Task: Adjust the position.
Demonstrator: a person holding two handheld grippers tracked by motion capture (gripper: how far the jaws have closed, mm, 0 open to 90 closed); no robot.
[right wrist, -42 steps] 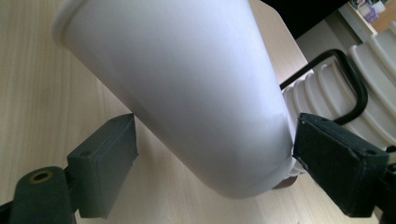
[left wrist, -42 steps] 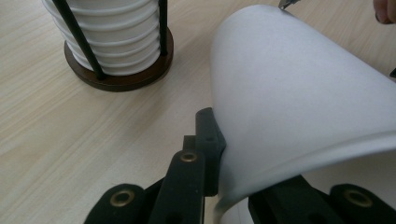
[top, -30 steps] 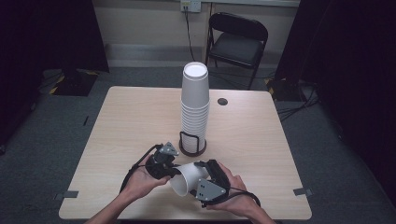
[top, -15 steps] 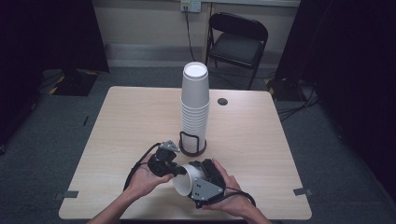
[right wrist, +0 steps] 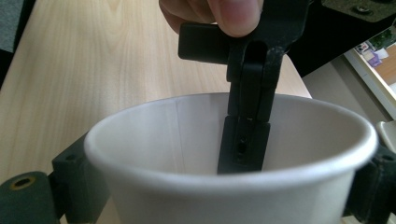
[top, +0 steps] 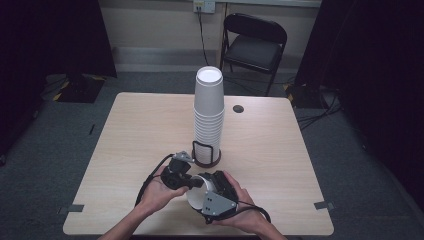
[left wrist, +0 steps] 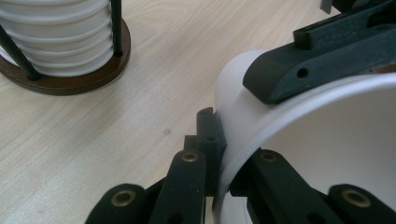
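I hold one white paper cup (top: 197, 196) between my two grippers, low over the near edge of the bench (top: 125, 135), just in front of the stack of cups (top: 209, 107). My right gripper (top: 212, 192) is clamped around the outside of the cup: in the right gripper view its jaws press on both sides of the cup's wall just below the rim, and the open mouth faces that camera. My left gripper (left wrist: 219, 154) is pinched shut on the cup's rim, one jaw outside the wall and one inside; in the right gripper view that inner jaw hangs down inside the cup, with my thumb (right wrist: 233, 14) on the gripper's body above it. In the left gripper view the rim runs straight between my two black jaws, and a jaw of my right gripper lies across the cup's outer wall above.

The stack stands upright in a dark round holder (top: 206, 159) with thin black wire posts, near the middle of the bench and close beyond my hands. A folding chair (top: 254, 47) stands behind the bench
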